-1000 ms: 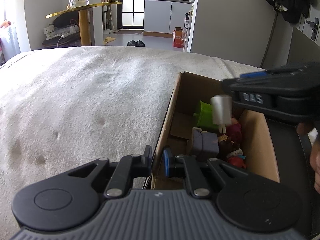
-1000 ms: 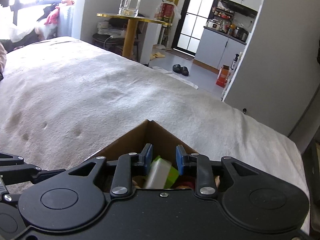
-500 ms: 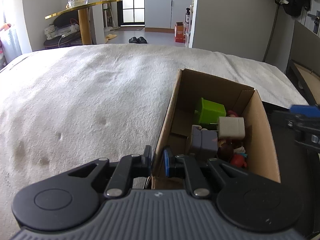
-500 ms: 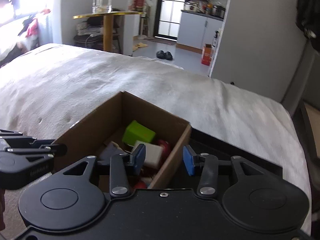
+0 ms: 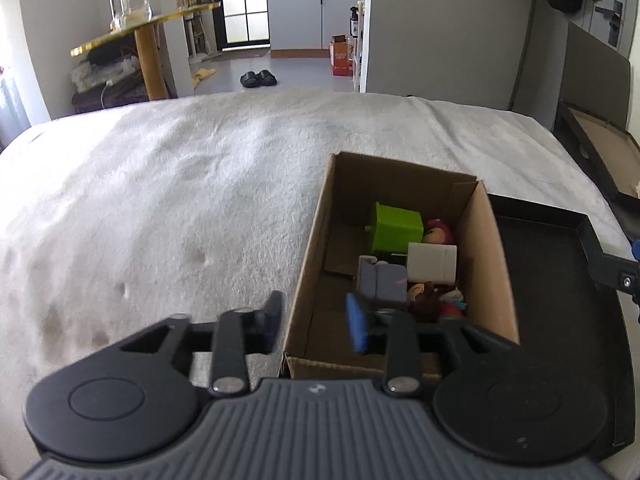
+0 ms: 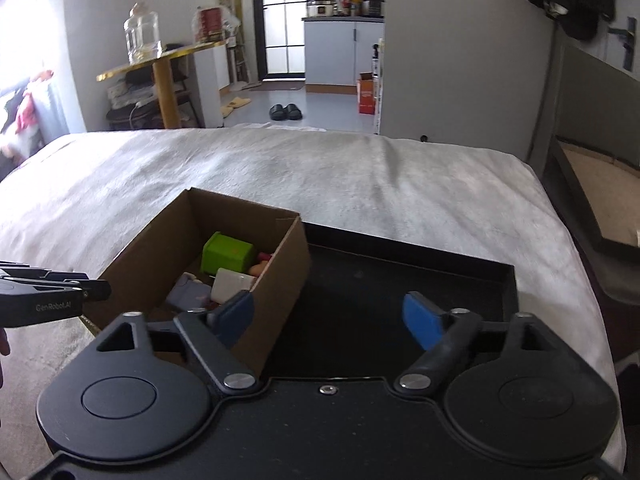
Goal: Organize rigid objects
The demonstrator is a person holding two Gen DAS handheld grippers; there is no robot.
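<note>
An open cardboard box [image 5: 308,256] [image 6: 280,280] stands on the white bed cover. In it lie a green cube [image 5: 394,228] [image 6: 228,256], a white block [image 5: 432,262] [image 6: 232,284], a grey block [image 5: 382,282] [image 6: 188,294] and some small red and pink toys [image 5: 438,234]. My left gripper [image 5: 316,322] straddles the box's near left wall; its jaws are opening and the pads stand off the cardboard. My right gripper [image 6: 330,320] hovers over the black tray [image 6: 460,264] beside the box. Its jaws are opening wide and grip nothing.
The black tray [image 5: 552,280] lies against the box's right side. The bed's right edge falls to a dark frame [image 6: 592,208]. Beyond the bed stand a gold round table [image 6: 160,60] with a glass jar, and slippers [image 6: 286,111] on the floor.
My right gripper let the white block fall into the box, then drew off to the right over the tray and opened. My left gripper let go of the box wall and rose a little.
</note>
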